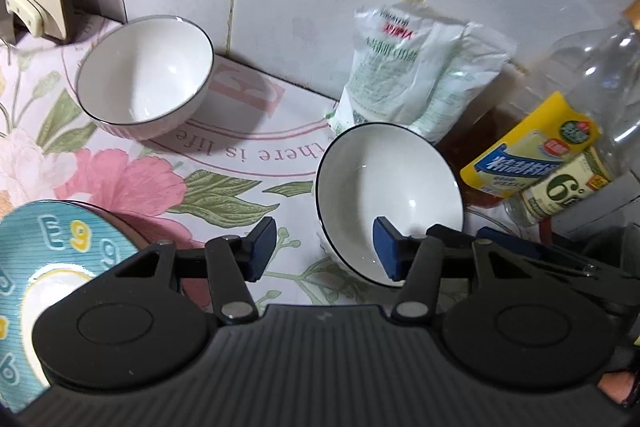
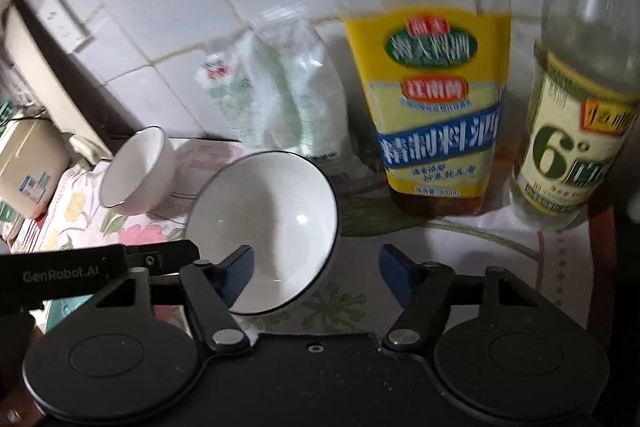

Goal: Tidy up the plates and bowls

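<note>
The near bowl (image 1: 390,203) stood on the floral cloth (image 1: 240,195), tipped toward the two bottles, with my left gripper (image 1: 325,247) and right gripper (image 2: 316,269) both crowded at its rim. I judged that the main risk: two tools on one bowl could knock it over or shove it against the yellow-label bottle (image 2: 432,107), which stood just beside it, with the green-label bottle (image 2: 576,131) next along. Either bottle might topple if the bowl slid.

My left tongs stood apart, one pad over the bowl's inside and the other outside, neither pressing as far as I could see. The right tongs were apart too, the rim between them, not clamped.

Both bowls were empty. The far bowl (image 1: 146,75) sat by the tiled wall, well apart from the near one. A blue plate (image 1: 60,267) lay at the left, only partly seen. The yellow bottle held a little brown liquid at its base; the bag (image 1: 416,71) leaned on the wall.
</note>
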### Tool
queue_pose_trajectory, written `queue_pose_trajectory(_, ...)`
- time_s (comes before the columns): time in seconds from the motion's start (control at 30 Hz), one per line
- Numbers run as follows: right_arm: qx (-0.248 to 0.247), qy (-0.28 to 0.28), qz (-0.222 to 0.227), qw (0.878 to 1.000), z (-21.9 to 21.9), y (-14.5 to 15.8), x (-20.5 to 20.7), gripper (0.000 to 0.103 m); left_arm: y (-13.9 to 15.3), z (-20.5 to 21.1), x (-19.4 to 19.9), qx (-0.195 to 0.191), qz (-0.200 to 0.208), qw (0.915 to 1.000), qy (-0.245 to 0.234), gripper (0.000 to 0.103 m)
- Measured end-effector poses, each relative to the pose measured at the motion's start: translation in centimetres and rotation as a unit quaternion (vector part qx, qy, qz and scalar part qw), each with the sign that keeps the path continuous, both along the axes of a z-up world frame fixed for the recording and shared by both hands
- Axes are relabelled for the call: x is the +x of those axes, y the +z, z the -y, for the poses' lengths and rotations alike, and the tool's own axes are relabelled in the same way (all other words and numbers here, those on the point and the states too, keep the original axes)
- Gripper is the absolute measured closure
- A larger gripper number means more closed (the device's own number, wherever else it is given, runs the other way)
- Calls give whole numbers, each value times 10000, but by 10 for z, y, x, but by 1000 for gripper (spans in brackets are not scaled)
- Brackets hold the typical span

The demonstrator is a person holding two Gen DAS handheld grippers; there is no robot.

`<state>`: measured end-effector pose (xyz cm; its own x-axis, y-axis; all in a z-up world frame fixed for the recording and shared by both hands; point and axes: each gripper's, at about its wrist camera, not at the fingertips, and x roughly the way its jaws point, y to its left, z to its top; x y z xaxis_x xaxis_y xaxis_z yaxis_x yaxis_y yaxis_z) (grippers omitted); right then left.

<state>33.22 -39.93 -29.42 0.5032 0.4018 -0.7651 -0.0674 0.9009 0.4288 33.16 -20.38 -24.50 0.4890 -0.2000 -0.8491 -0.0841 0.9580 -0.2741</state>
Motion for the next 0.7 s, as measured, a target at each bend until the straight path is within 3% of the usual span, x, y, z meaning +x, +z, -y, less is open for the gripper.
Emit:
queue_pose_trajectory(0.07,79,-1,-157,9998,0,-8,6,45,-9,3,7,29,-125,9999,-84,54)
queue_pose_trajectory(0.27,212,-34,-487,9986,-6,-29,17,61,-32,11,19,42,-438,9988,-204,75)
queue_pose_trajectory(0.33,221,-33,-536,9983,-8,-31,17,74,-36,13,20,12,-475,9987,-200,82)
queue_pose_trajectory(0.4,306,-46,-553,9980,-9,-31,17,81,-37,14,21,19,-451,9989,-99,85)
queue_pose_trajectory(0.53,205,-110,-560,9982,-14,-28,16,81,-36,21,20,236,-504,9984,-120,86)
queue_pose_trajectory(0.7,295,-263,-590,9975,-13,-16,7,82,-24,19,6,132,-513,9985,-122,86)
